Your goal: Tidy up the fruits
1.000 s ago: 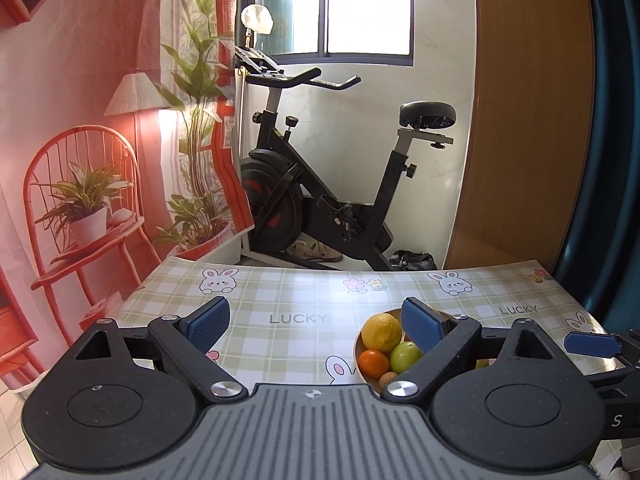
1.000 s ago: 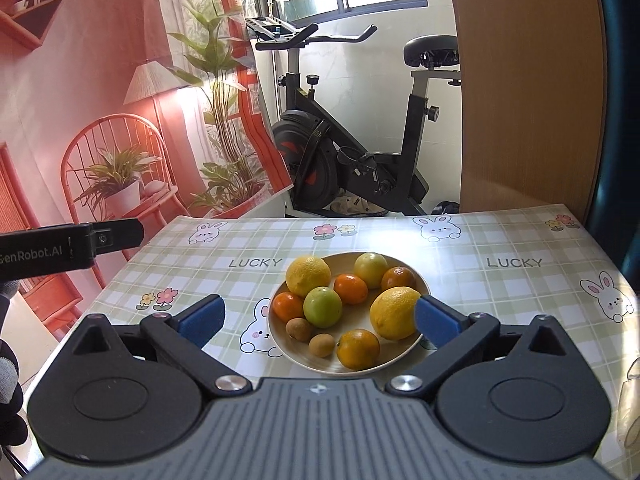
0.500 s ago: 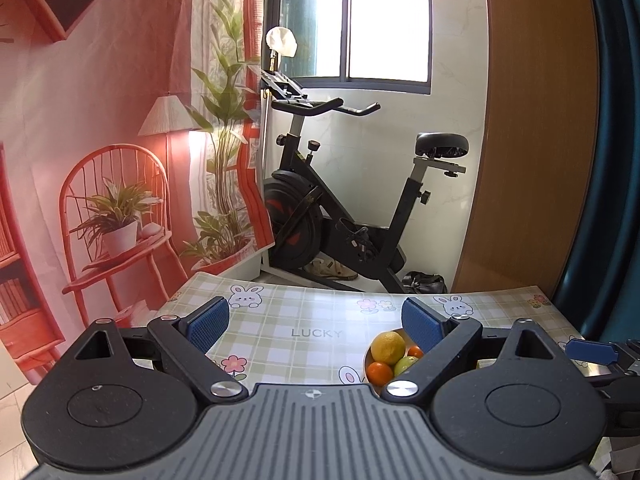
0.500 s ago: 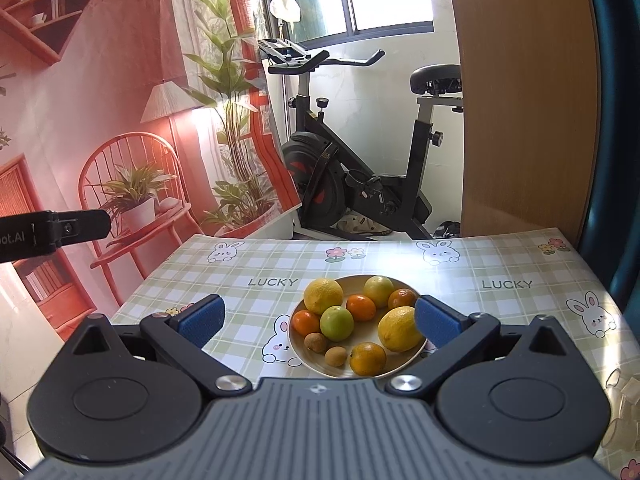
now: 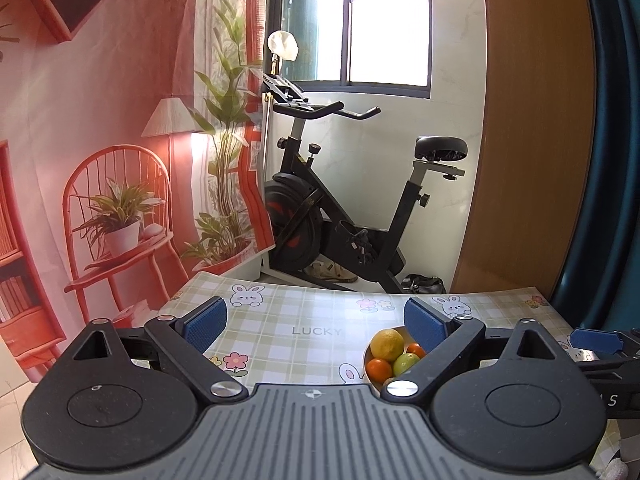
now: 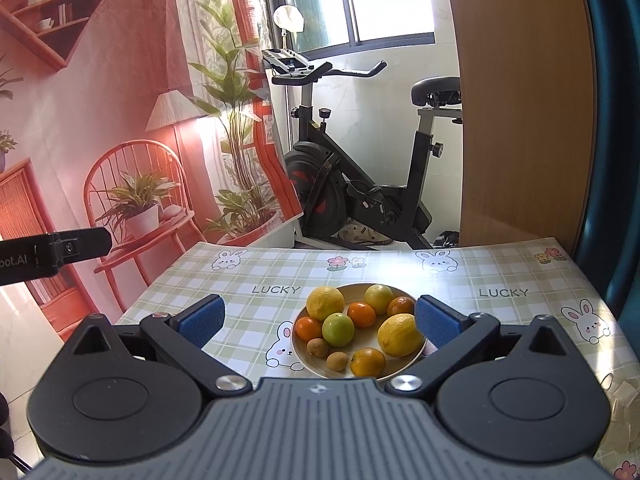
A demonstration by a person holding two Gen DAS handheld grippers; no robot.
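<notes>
Both grippers are pulling back and rising, so the plate [image 6: 404,368] of fruit is looking smaller than a second ago. It is sitting on the checked tablecloth [image 6: 256,308], holding lemons, oranges and a green apple [image 6: 338,329]. Right gripper [image 6: 318,320] and left gripper [image 5: 316,322] are hanging spread wide, gripping nothing.

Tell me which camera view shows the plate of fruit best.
The right wrist view: the whole plate and all its fruit sit unobstructed between the open fingers. The left wrist view shows only its left part; that hand-held gripper's right finger hides the rest.
</notes>
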